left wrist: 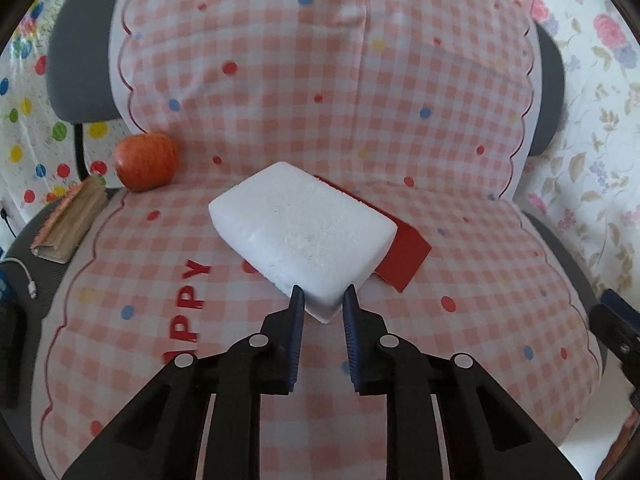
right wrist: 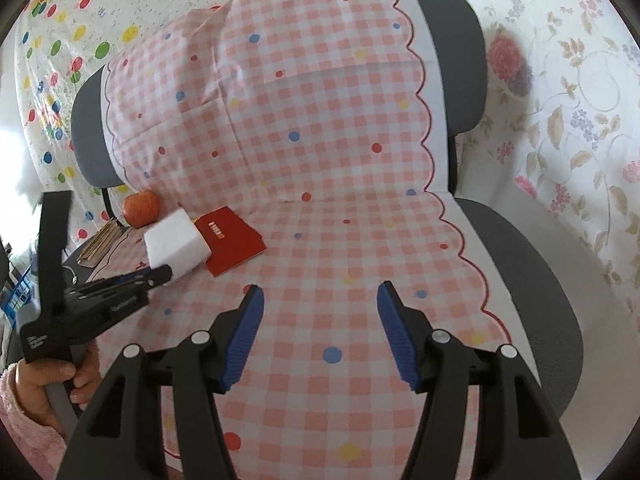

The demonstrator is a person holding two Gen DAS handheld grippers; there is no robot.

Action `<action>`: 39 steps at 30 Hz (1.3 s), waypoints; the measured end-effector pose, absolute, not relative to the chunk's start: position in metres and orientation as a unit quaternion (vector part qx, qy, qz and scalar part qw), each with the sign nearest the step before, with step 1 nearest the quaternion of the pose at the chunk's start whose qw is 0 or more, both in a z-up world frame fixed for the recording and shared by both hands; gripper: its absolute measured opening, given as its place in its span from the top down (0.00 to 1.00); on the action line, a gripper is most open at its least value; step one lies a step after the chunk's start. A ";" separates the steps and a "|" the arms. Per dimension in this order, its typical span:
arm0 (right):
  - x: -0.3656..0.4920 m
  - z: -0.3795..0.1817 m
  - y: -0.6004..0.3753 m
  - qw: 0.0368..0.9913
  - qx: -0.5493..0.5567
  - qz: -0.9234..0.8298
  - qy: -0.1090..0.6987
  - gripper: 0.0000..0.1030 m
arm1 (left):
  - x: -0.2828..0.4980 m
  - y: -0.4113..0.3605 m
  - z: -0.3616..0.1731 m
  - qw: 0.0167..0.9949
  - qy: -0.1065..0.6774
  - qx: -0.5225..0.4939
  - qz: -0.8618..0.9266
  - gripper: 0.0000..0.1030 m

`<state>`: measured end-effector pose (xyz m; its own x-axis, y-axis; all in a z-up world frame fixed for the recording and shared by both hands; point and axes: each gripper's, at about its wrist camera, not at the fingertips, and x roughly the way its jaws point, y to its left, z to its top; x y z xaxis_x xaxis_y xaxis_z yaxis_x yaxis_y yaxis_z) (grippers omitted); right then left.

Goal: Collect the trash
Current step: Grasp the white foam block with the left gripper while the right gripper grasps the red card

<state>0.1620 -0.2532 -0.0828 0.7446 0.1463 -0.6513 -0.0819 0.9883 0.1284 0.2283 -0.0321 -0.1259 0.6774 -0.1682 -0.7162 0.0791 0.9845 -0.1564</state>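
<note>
A white foam block (left wrist: 304, 232) lies on a chair seat covered with a pink checked cloth (left wrist: 360, 120), resting partly on a flat red packet (left wrist: 404, 256). My left gripper (left wrist: 324, 294) has its blue pads against the block's near corner, shut on it. In the right wrist view that gripper (right wrist: 160, 274) meets the foam block (right wrist: 176, 246) from the left, and the red packet (right wrist: 232, 240) lies beside it. My right gripper (right wrist: 320, 300) hangs open over the bare checked cloth (right wrist: 340, 200), to the right of the block, with nothing between its fingers.
An apple (left wrist: 146, 162) and a worn booklet (left wrist: 70, 224) sit at the seat's left edge. A white cable (left wrist: 24, 276) lies beside them. The grey chair (right wrist: 520, 280) stands against dotted and floral sheets. A hand (right wrist: 52, 376) in a pink sleeve holds the left gripper.
</note>
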 end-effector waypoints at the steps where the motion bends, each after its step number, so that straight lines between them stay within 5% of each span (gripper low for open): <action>1: 0.164 -0.084 -0.250 0.931 0.044 0.066 0.355 0.43 | 0.224 -0.028 -0.124 0.915 0.392 -0.056 -0.071 0.81; 7: 0.193 -0.097 -0.217 0.915 0.037 0.125 0.381 0.43 | 0.204 0.007 -0.113 0.919 0.382 -0.052 -0.080 0.81; 12: 0.236 -0.110 -0.184 0.901 0.015 0.174 0.397 0.17 | 0.204 0.037 -0.104 0.923 0.374 -0.058 -0.069 0.81; 18: 0.282 -0.122 -0.158 0.893 -0.020 0.191 0.408 0.08 | 0.216 0.051 -0.107 0.924 0.373 -0.068 -0.058 0.81; 34: 0.308 -0.153 -0.128 0.850 -0.103 0.251 0.452 0.08 | 0.236 0.053 -0.127 0.914 0.393 -0.080 -0.062 0.80; 37: 0.300 -0.151 -0.133 0.853 -0.096 0.248 0.449 0.16 | 0.234 0.051 -0.127 0.913 0.394 -0.079 -0.064 0.80; 39: 0.297 -0.149 -0.139 0.859 -0.080 0.245 0.443 0.31 | 0.232 0.049 -0.127 0.913 0.394 -0.079 -0.065 0.80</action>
